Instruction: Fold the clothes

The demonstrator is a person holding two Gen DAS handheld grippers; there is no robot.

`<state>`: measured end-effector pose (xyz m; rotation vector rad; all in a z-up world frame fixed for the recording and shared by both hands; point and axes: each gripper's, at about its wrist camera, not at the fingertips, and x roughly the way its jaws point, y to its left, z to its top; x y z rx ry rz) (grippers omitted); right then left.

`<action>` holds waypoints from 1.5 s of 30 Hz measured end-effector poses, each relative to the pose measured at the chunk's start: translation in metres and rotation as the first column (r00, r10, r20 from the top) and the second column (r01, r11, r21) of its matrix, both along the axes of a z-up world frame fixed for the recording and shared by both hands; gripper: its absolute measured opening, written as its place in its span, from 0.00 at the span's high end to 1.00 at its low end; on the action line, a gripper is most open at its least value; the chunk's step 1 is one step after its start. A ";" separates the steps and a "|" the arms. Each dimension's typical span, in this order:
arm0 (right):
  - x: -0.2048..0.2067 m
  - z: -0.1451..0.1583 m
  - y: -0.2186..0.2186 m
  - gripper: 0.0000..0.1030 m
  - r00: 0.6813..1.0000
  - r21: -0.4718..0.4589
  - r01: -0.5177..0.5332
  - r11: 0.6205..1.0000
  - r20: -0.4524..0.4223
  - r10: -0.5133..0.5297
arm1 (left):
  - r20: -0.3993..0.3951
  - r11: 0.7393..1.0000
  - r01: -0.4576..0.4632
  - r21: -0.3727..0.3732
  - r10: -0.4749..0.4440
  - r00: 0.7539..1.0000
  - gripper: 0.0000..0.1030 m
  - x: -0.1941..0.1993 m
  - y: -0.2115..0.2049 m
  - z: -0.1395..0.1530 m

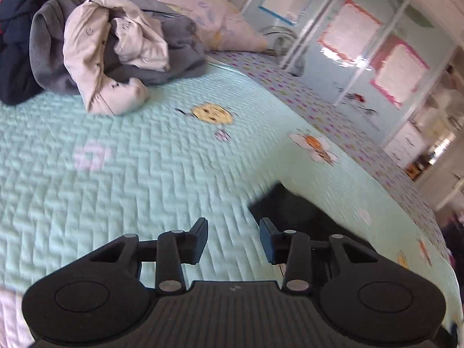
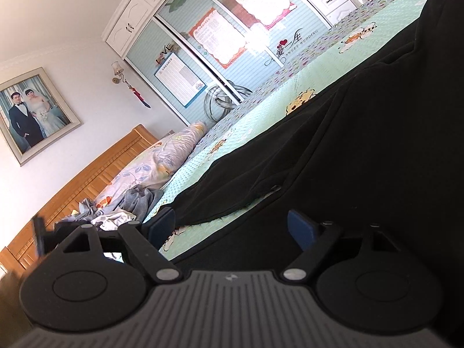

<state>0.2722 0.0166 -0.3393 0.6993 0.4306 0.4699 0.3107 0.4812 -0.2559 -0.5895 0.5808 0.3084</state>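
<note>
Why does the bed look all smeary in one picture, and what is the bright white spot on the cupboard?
Left wrist view: the quilt and wardrobe doors are streaked with motion blur, while the left gripper stays sharp. Right wrist view: sharper, with glare on the wardrobe doors; the black garment looks very dark.

Both wrist views skim low over the bedspread (image 1: 145,174), sharing the wardrobe (image 2: 220,37).

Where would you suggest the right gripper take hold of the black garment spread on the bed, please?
Probably its near hem edge, approached low from the front: the black garment lies flat, but that edge lifts slightly off the quilt, right before the open right gripper.
</note>
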 end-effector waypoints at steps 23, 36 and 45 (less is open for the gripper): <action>-0.117 0.057 0.004 0.16 0.983 -0.151 -0.171 0.974 -0.088 0.159 | 0.011 0.989 -0.144 0.011 0.144 0.989 0.18 -0.204 -0.038 -0.031; -0.180 0.083 -0.072 0.14 0.994 -0.203 0.073 0.976 -0.061 -0.087 | 0.100 0.941 -0.154 -0.302 0.192 0.976 0.22 -0.175 0.038 -0.070; -0.179 0.086 -0.068 0.14 0.993 -0.294 0.102 0.950 -0.031 -0.116 | -0.022 0.999 -0.040 -0.019 0.040 0.999 0.88 -0.160 -0.004 -0.046</action>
